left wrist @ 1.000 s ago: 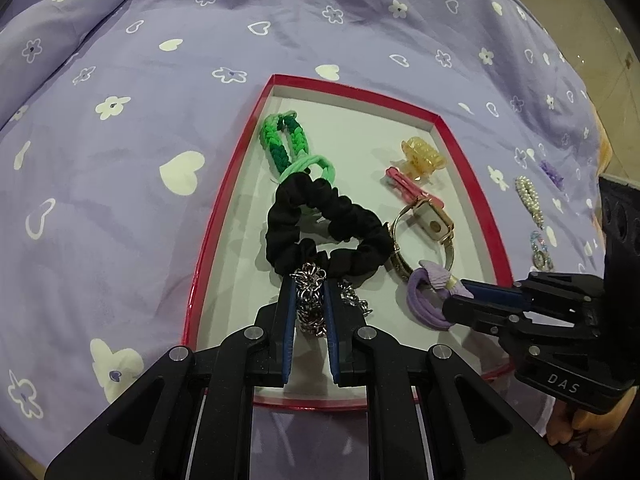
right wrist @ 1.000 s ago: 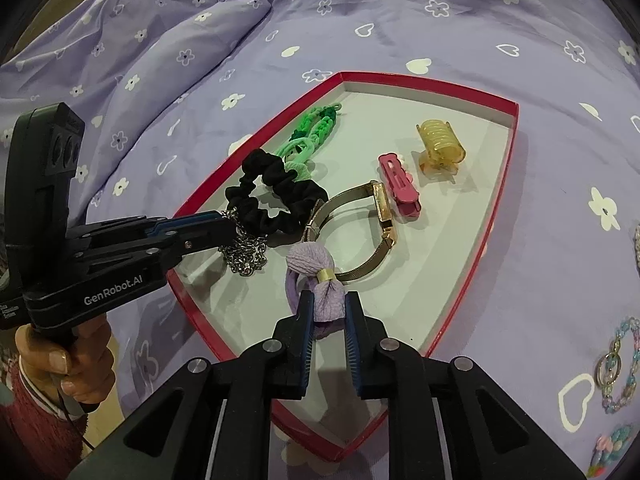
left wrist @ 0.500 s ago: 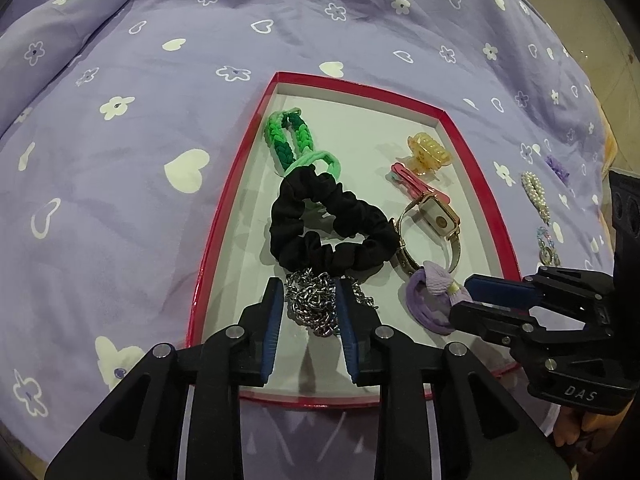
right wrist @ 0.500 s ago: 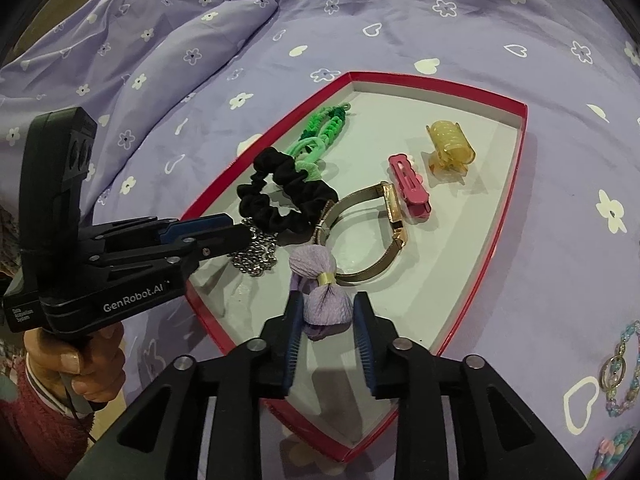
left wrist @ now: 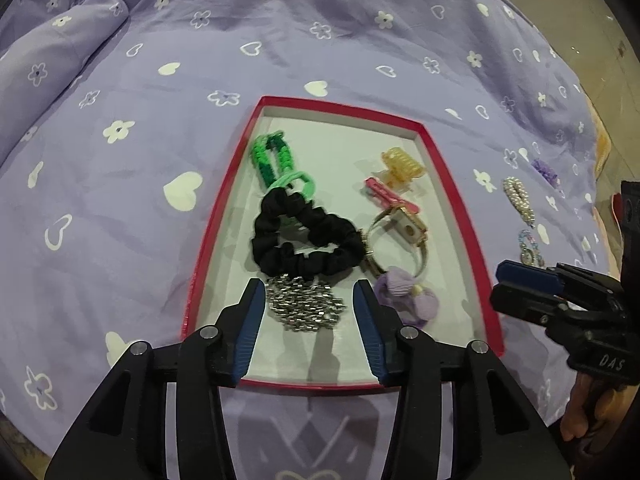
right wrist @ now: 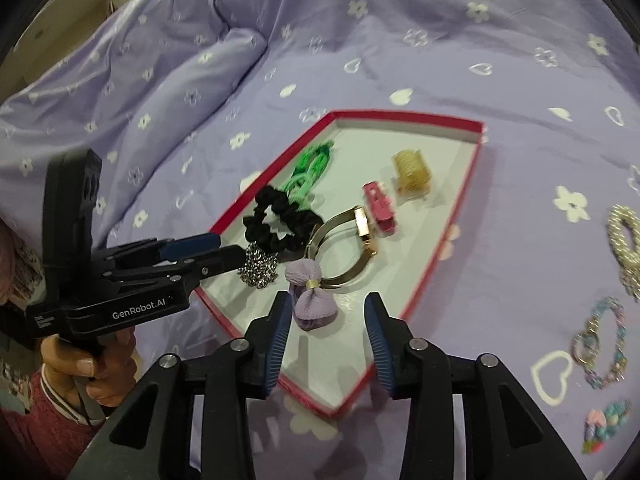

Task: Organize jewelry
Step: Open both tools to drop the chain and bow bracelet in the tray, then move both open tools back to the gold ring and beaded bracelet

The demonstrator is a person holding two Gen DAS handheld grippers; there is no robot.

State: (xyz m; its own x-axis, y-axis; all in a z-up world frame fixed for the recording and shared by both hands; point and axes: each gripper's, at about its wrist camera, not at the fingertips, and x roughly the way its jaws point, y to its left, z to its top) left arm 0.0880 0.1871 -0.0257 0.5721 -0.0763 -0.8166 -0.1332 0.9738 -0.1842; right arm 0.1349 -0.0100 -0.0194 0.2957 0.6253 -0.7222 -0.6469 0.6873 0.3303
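A red-rimmed tray (left wrist: 448, 168) (right wrist: 432, 276) lies on the purple bedspread. In it are a silver chain (left wrist: 304, 304) (right wrist: 258, 270), a black scrunchie (left wrist: 304, 240) (right wrist: 280, 226), a green braided band (left wrist: 276, 160) (right wrist: 310, 168), a lilac bow tie (left wrist: 404, 296) (right wrist: 312, 300), a gold watch (left wrist: 404, 232) (right wrist: 352, 248), a pink clip (left wrist: 390, 194) (right wrist: 380, 208) and a yellow claw clip (left wrist: 402, 164) (right wrist: 412, 168). My left gripper (left wrist: 310, 320) (right wrist: 218, 250) is open and empty, just short of the chain. My right gripper (right wrist: 326, 324) (left wrist: 506, 284) is open and empty, just short of the bow.
On the bedspread right of the tray lie a pearl clip (left wrist: 520, 200) (right wrist: 626, 244), a pastel bead bracelet (right wrist: 600, 344) (left wrist: 530, 246), a small beaded piece (right wrist: 606, 428) and a purple piece (left wrist: 546, 170). A duvet fold (right wrist: 160, 80) rises at the far left.
My left gripper opened and let go of the silver chain, then drew back. My right gripper opened and let go of the lilac bow, then drew back. Both now lie in the tray.
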